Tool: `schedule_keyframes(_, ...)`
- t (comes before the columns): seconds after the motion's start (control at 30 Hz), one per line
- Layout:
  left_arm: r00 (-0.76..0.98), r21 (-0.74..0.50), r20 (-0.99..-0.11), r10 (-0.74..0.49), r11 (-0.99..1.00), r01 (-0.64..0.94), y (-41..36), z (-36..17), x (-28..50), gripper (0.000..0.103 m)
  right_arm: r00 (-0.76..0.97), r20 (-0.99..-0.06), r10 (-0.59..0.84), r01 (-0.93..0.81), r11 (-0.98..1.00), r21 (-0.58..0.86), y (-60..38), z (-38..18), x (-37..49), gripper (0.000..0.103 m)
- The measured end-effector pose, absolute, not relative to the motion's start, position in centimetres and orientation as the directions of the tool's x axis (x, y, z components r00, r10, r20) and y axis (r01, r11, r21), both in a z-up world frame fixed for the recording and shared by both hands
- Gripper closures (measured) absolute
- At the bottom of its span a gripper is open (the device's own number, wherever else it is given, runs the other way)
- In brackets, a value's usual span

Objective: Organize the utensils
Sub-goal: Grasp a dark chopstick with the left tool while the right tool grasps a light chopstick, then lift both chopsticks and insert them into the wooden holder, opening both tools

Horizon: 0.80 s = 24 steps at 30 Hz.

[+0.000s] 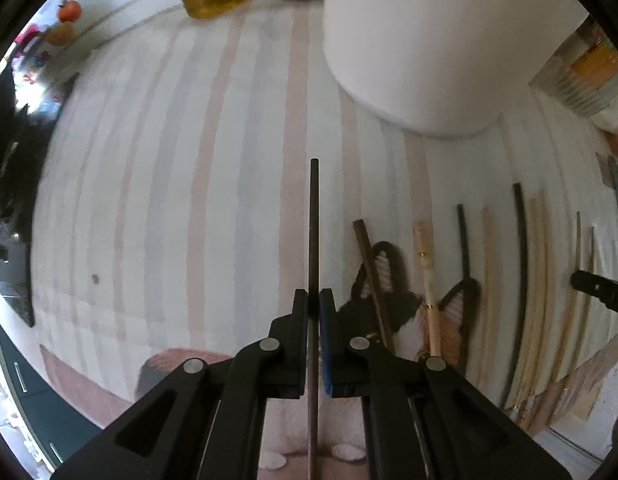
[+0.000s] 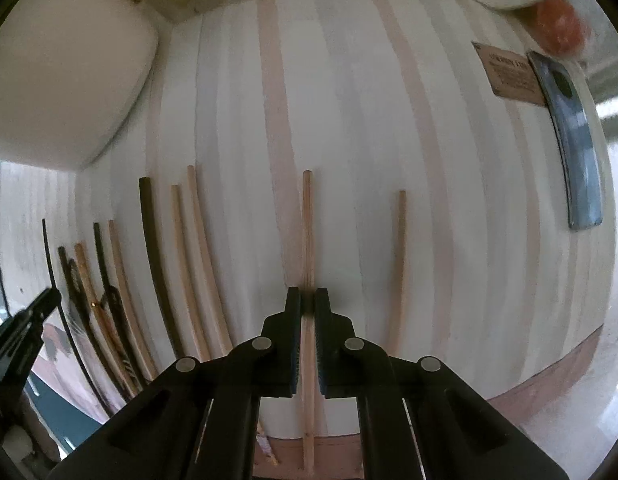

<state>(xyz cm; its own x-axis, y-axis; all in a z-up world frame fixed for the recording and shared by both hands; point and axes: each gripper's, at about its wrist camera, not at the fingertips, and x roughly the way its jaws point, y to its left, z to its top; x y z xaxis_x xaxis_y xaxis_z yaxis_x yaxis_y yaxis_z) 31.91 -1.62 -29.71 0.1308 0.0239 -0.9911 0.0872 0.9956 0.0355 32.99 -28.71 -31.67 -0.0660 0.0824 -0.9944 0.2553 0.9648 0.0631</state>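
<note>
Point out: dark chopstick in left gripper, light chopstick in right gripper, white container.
dark chopstick (image 1: 314, 220), left wrist view, shaft ahead of the fingers.
light chopstick (image 2: 307, 228), right wrist view, shaft ahead of the fingers.
white container (image 1: 429, 40), left wrist view, side wall.

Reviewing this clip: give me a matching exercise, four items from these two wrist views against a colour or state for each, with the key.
Column 1:
1. left gripper
2. right gripper
3. white container
4. lone chopstick

Column 2:
A. lies loose on the striped cloth, right of the held one
B. shut on a dark brown chopstick
C. stands upright on the cloth
D. shut on a light wooden chopstick

Pairs: 1-B, 2-D, 3-C, 4-A
</note>
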Motion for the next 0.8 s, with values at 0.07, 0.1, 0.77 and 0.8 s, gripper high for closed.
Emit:
schedule_keyframes(0.07, 0.156, 0.026, -0.988, 0.013, 0.997, 0.079, -1.5, -28.4, 31.8, 0.1, -0.037, -0.994, 0.102, 0.264, 0.961, 0.089, -29.5, -31.0, 32.9, 0.097)
schedule_keyframes(0.1, 0.173, 0.029, -0.985, 0.015, 0.996, 0.079, -1.6, -27.6, 31.8, 0.1, -0.019, -0.994, 0.11, 0.266, 0.959, 0.101, -30.0, -30.5, 32.9, 0.097)
schedule_keyframes(0.77, 0.391, 0.02, -0.92, -0.031, 0.992, 0.127, -2.9, -18.0, 30.1, 0.1, 0.354, -0.931, 0.09, 0.172, 0.972, 0.159, -29.8, -19.2, 30.7, 0.097)
schedule_keyframes(0.8, 0.398, 0.02, -0.917, -0.032, 0.992, 0.125, -2.8, -17.7, 30.1, 0.1, 0.369, -0.925, 0.09, 0.168, 0.972, 0.162, -30.0, -18.5, 30.9, 0.097)
